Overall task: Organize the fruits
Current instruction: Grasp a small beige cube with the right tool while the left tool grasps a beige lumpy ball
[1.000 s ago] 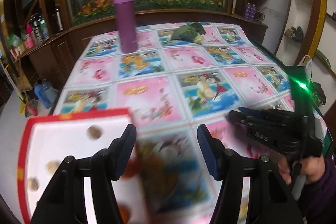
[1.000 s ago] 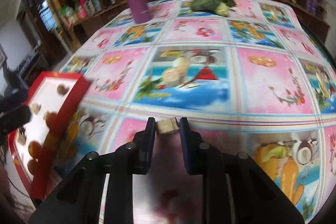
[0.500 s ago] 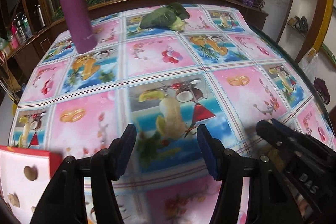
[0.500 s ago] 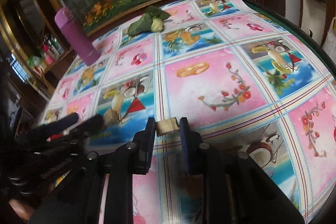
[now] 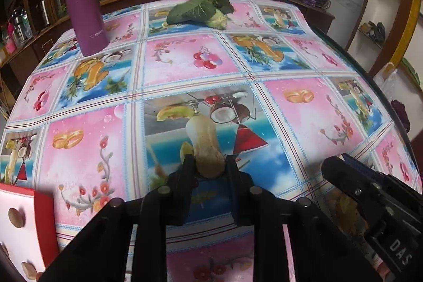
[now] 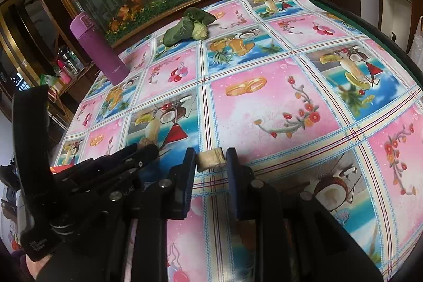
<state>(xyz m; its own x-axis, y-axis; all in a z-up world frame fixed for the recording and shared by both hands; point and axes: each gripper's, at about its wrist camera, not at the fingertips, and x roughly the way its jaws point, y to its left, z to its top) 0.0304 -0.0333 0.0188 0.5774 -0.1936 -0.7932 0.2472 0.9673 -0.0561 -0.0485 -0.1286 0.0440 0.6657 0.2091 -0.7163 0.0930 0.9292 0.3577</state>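
L tool grips tan fruit; R tool grips beige chunk.

Left black two-finger gripper — jaws drawn in, clamped on a pale tan rounded fruit piece at the fingertips, pointing forward and down over the desk. Right black two-finger gripper — jaws likewise narrowed, pinching a small beige cube-shaped chunk; it sits just beside the left one, both angled forward.
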